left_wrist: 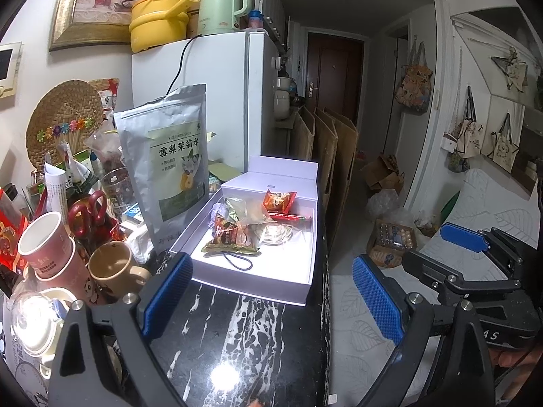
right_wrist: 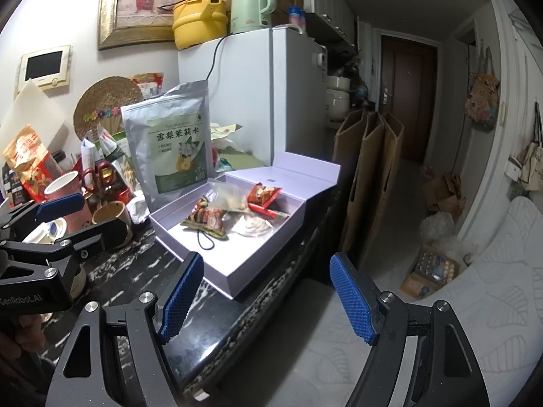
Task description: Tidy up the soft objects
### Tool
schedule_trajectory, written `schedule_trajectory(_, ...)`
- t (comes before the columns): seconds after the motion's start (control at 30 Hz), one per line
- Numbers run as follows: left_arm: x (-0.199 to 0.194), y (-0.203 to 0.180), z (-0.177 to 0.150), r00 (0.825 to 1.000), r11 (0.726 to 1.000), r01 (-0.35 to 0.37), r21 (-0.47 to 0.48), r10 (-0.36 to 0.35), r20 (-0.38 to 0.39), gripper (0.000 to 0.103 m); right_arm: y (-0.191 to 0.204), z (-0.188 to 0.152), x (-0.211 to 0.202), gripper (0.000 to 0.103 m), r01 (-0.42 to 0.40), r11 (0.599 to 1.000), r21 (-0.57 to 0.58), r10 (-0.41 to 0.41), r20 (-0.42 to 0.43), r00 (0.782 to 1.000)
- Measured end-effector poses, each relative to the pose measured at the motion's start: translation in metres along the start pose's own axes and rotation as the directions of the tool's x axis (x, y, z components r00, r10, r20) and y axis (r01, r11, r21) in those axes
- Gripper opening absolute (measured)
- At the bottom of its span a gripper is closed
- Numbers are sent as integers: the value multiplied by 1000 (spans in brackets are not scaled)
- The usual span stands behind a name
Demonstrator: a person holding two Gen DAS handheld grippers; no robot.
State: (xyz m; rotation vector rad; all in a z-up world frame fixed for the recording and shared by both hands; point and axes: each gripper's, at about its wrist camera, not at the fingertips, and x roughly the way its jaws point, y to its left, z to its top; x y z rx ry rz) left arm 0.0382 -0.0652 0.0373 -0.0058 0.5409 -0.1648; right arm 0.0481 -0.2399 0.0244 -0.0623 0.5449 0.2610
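here the black marble counter [left_wrist: 237, 339] with white veins runs along the wall, and its right edge drops to a pale floor [right_wrist: 390, 261] that leads down a corridor to a dark door [left_wrist: 334, 71]. behind the counter stands a white fridge [left_wrist: 217, 98], with one yellow pot [left_wrist: 157, 20] and one green kettle [left_wrist: 225, 1] on top.

on the counter lies one open white box [left_wrist: 302, 271], close to the counter's right edge, its lid [left_wrist: 281, 173] standing up behind. inside it i count several soft snack packets: one orange-red packet [left_wrist: 279, 201] at the back, one brown and green packet [left_wrist: 230, 237] at the front, one clear bag [right_wrist: 229, 195] between, one white crinkled item [left_wrist: 275, 234], and one black hair tie [left_wrist: 239, 261] on the box floor. the front half of the box is bare. one tall silver pouch [left_wrist: 169, 162] stands just beside the box on the left. further left are two pink paper cups [left_wrist: 51, 251], one beige mug [left_wrist: 113, 266] and one pair of red scissors [left_wrist: 89, 212], packed tightly.

the left gripper [left_wrist: 271, 298] is wide open and holds nothing, over the bare counter before the box. the right gripper [right_wrist: 268, 300] is wide open too and empty, over the counter edge. three brown paper bags [right_wrist: 370, 176] lean by the counter's side.
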Motion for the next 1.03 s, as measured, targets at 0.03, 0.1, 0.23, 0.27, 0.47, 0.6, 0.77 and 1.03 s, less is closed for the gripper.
schedule_trajectory(0.03, 0, 0, -1, 1000, 1000, -1, 0, 1, -1, 97, 0, 0, 0, 78, 0, 1000, 0, 0, 0, 1000)
schedule_trajectory(0.1, 1, 0, -1, 1000, 1000, -4, -3, 4, -8, 97, 0, 0, -1, 78, 1, 1000, 0, -1, -1, 1000)
schedule_trajectory(0.23, 4, 1, -1, 1000, 1000, -15, -5, 15, -21, 97, -1, -2, 0, 78, 2, 1000, 2, -2, -6, 1000)
schedule_trajectory(0.27, 4, 1, -1, 1000, 1000, -17, -2, 17, -19, 97, -1, -2, -1, 78, 3, 1000, 2, -3, -8, 1000)
schedule_trajectory(0.47, 4, 0, -2, 999, 999, -40, 12, 40, -26, 97, -1, -2, 0, 78, 5, 1000, 0, -5, -8, 1000)
schedule_trajectory(0.6, 5, -1, -2, 998, 998, -53, 23, 54, -26, 97, -2, -2, 0, 78, 5, 1000, -1, -5, -8, 1000)
schedule_trajectory(0.77, 5, -2, -3, 998, 998, -48, 29, 49, -31, 97, -4, -4, 1, 78, 10, 1000, 2, -10, -14, 1000)
schedule_trajectory(1.03, 8, -3, -4, 998, 998, -43, 34, 45, -48, 97, -6, -4, 1, 78, 17, 1000, 4, -17, -17, 1000)
